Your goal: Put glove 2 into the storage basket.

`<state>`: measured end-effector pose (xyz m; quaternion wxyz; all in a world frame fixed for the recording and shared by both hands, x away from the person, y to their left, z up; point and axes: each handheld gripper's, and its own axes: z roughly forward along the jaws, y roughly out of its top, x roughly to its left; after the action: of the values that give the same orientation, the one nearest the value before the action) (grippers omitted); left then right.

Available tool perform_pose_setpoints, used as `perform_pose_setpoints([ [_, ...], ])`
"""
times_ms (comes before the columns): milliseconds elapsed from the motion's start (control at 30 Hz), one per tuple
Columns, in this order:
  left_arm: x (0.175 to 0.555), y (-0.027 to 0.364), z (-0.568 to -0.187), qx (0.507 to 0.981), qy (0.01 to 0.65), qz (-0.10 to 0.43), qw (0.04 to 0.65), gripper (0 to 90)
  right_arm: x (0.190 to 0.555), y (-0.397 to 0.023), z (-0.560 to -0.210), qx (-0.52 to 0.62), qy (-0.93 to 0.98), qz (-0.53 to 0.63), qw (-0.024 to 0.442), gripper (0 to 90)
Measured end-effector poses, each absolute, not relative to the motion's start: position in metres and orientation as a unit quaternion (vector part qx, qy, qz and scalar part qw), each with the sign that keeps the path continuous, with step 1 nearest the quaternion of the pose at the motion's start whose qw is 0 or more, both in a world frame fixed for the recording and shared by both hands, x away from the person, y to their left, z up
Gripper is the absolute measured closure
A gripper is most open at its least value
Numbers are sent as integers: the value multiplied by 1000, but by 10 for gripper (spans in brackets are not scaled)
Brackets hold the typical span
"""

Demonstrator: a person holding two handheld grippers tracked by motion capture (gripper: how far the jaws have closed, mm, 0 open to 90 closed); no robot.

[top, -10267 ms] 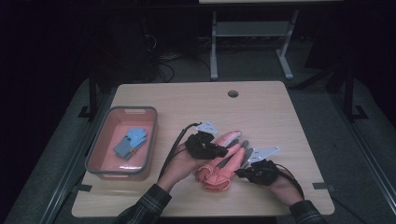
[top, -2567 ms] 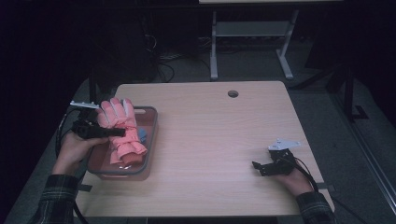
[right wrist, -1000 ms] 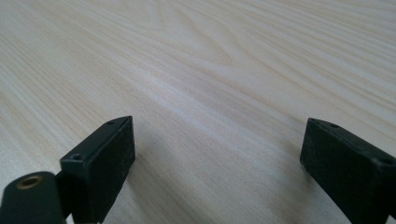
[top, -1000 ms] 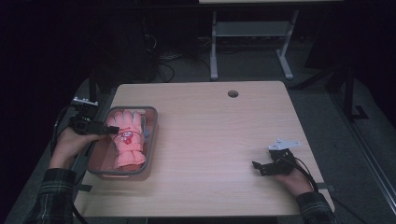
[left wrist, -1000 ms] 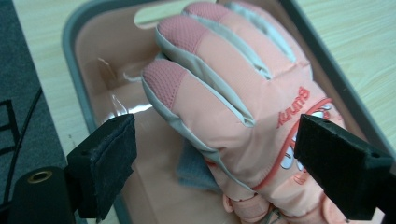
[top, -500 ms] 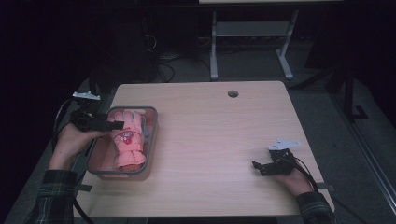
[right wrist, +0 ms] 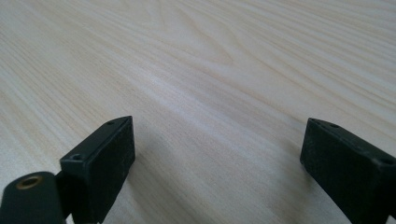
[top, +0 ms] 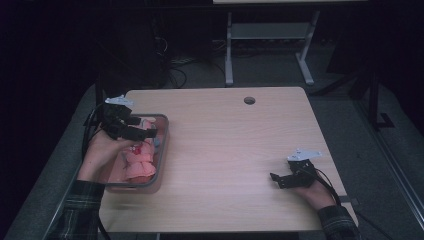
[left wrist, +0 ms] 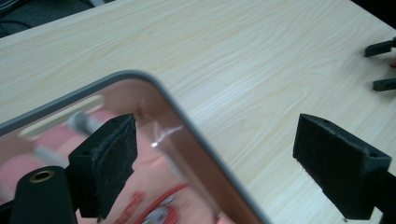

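Dark floor and cables surround a pale wood worktop (top: 240,150), which carries a grey-rimmed tray (top: 161,150) at its left edge. A pink glove (top: 137,160) now lies inside that tray. A couple of seconds ago the left tongs (top: 147,132) held it up over the tray; one second ago it was going down into it; half a second ago the tongs were just letting go. Now the left tongs hover over the tray's near-right corner with jaws spread wide and nothing between them. In the left gripper view one pad (left wrist: 109,158) stands over the tray's inside and the other (left wrist: 338,170) over bare wood, with the rim (left wrist: 187,130) running between them and the glove's pink fabric with red print (left wrist: 159,205) below. Ten seconds back, both hands worked the glove at mid-worktop beside a blue thing already in the tray; that blue thing is hard to make out now.

The right tongs (top: 277,178) rest low on the worktop near its right front, well apart from the tray, jaws open and empty, as they have for the last few seconds.

Judging by this, the glove is delivered and released, so the placing step looks finished; what remains is likely just drawing the left hand clear of the tray without snagging the fabric.
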<state>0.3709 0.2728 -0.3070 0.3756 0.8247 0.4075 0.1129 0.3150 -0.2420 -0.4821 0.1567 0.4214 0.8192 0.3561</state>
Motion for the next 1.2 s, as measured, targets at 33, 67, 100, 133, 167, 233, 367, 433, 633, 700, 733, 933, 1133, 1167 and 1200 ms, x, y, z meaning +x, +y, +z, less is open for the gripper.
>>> perform_pose_setpoints([
  [33,371,269,-307,826,405,113,376,133,315,-242,-482,421,819,356,157,96],
  [67,370,264,-309,827,400,113,379,133,315,-242,-482,421,819,356,157,97],
  [100,370,259,-310,827,396,112,382,133,315,-242,-482,421,819,356,157,97],
  [133,369,255,-311,828,393,111,384,134,315,-242,-482,421,819,356,157,96],
  [167,369,252,-312,829,390,112,385,135,315,-242,-482,421,819,356,157,96],
  [233,366,242,-315,829,383,110,392,135,315,-242,-482,421,819,356,157,96],
  [367,362,225,-322,833,369,106,400,137,315,-242,-482,421,819,356,157,95],
  [433,359,220,-324,832,365,105,404,137,315,-242,-482,421,819,356,157,95],
  [633,353,200,-335,832,352,103,417,141,315,-242,-482,421,819,356,157,95],
  [700,351,194,-338,834,346,101,417,141,315,-242,-482,421,819,356,157,95],
  [733,350,192,-339,834,346,99,417,141,315,-242,-482,421,819,356,157,95],
  [933,343,168,-354,843,326,94,418,141,315,-242,-482,421,819,356,157,95],
  [1133,337,148,-372,851,313,90,412,141,315,-242,-482,421,819,356,157,95],
  [1167,336,145,-377,851,313,88,411,141,315,-242,-482,422,819,356,156,95],
  [1200,335,142,-381,854,312,86,407,141,315,-242,-482,421,820,356,156,95],
])
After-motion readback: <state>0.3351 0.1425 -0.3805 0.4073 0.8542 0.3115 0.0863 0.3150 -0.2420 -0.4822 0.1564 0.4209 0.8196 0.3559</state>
